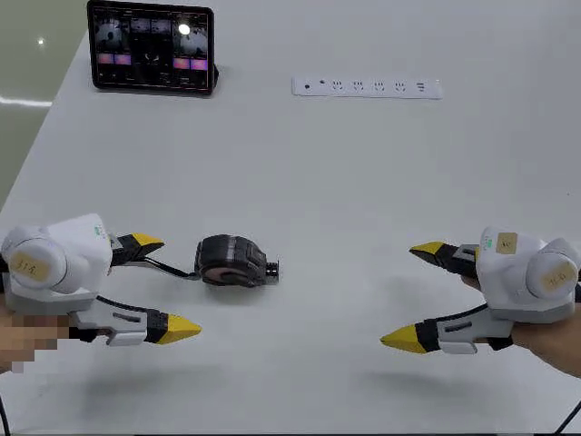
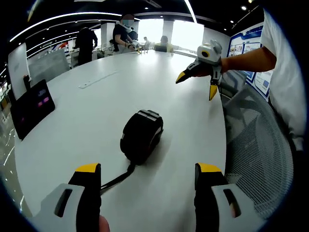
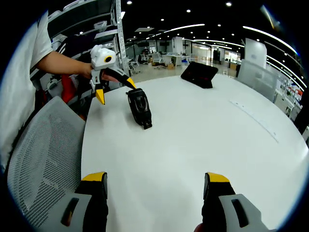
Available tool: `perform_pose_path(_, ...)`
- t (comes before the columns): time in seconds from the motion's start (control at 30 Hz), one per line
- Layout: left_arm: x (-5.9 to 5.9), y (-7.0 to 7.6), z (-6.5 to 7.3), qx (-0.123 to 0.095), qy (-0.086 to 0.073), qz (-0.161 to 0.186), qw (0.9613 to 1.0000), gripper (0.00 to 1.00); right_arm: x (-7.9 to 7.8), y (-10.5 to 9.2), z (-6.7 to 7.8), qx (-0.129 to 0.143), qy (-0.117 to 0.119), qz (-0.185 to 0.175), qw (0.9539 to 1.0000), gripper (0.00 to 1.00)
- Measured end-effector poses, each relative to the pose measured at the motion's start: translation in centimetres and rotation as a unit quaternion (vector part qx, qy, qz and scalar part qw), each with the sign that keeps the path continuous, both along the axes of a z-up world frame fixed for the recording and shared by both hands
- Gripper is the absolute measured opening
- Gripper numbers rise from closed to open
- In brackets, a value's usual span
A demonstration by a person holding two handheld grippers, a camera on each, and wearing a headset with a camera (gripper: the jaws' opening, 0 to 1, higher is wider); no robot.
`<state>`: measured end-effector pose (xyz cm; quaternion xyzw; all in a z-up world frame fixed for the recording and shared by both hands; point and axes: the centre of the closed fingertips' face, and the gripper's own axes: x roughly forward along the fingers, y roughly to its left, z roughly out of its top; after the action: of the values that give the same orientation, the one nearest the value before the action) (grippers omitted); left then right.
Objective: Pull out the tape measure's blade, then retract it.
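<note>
head view: tape measure (image 1: 231, 261) lies on the white table (image 1: 318, 163); left gripper (image 1: 177, 284) just beside it, jaws apart; right gripper (image 1: 399, 293) well apart from it, jaws also apart | left gripper view: tape measure (image 2: 141, 135) just ahead (black strap (image 2: 118, 179) trailing back toward one jaw) | right gripper view: tape measure (image 3: 140, 108) far ahead, beside the left gripper (image 3: 117, 93)

Lower left, the left gripper (image 1: 172, 283), jaws spread, faces the tape measure (image 1: 231, 261) lying on the white table (image 1: 318, 182). A thin loop (image 1: 171, 269), perhaps its strap, trails leftward. Lower right, the right gripper (image 1: 404, 293) gapes too.
</note>
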<state>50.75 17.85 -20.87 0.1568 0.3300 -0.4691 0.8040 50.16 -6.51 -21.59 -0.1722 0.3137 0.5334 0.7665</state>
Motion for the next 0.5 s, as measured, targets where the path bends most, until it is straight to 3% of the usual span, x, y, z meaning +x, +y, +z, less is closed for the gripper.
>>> perform_pose_path(0.5, 1.3, -1.0, -1.0, 0.039, -0.002, -0.033, 0.9987, 0.65, 0.9, 0.8, 0.1, -0.012, -0.004, 0.022, 0.9997, 0.79)
